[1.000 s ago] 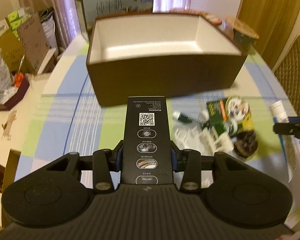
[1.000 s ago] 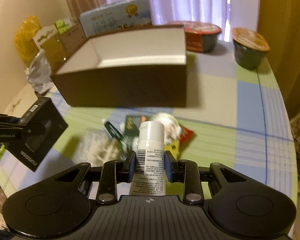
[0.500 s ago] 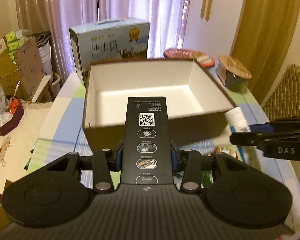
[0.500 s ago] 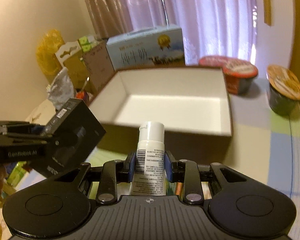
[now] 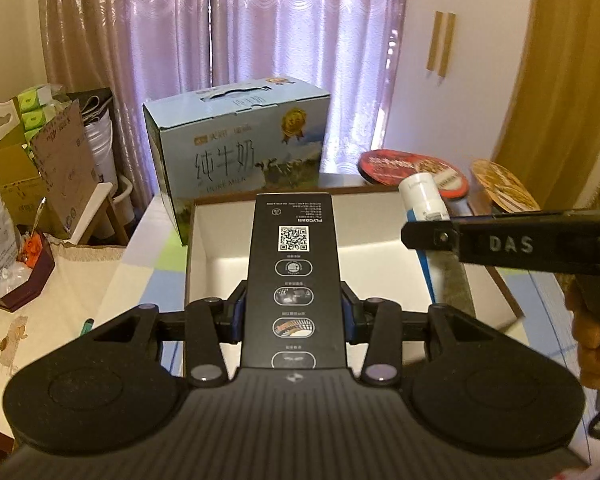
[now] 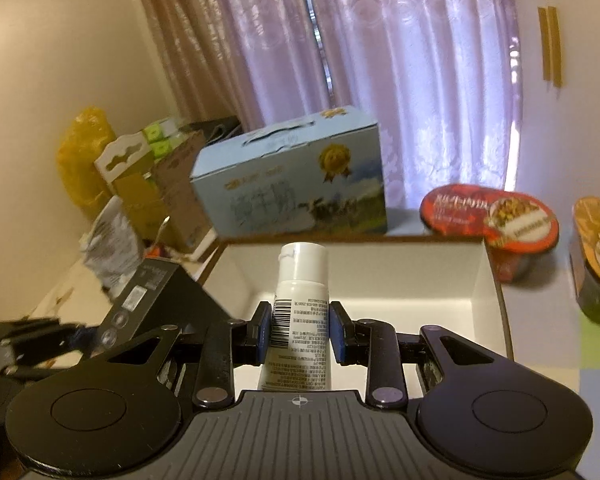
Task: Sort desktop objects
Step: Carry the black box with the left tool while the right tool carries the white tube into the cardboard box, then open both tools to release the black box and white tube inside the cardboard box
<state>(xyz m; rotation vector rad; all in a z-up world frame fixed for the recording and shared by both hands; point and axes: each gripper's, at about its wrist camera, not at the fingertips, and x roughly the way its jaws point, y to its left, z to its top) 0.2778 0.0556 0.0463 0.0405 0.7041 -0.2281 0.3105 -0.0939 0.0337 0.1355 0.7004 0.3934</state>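
- Purple curtains hang behind a tabletop (image 5: 140,240) with a checked cloth; the landmark on it is the open brown box (image 5: 198,248) with white inside walls, and all places below are told relative to this box
- Behind the box stands a blue milk carton (image 5: 236,140); behind its far right corner sit a red noodle bowl (image 6: 488,210) and, further right, a second bowl with an orange lid (image 6: 598,240)
- The left gripper (image 5: 294,312) holds a flat black package (image 5: 294,264): the fingers press on its two long edges near its lower half, and its upper end with the QR code reaches out over the near wall of the box
- The right gripper (image 6: 300,332) holds a white tube (image 6: 302,304) with a barcode; the fingers close narrow on the middle of its body and the cap points forward, above the inside of the box
- In the left wrist view the tube is above the right side of the box, the black package more to the left and middle
- I judge the step in hand is to put both things into the box
- To do it well, I would lower each thing close to the white floor before the fingers open, so that nothing bounces out
- The two grippers are near each other, so it seems safer to release one first, and to keep the package away from the near wall
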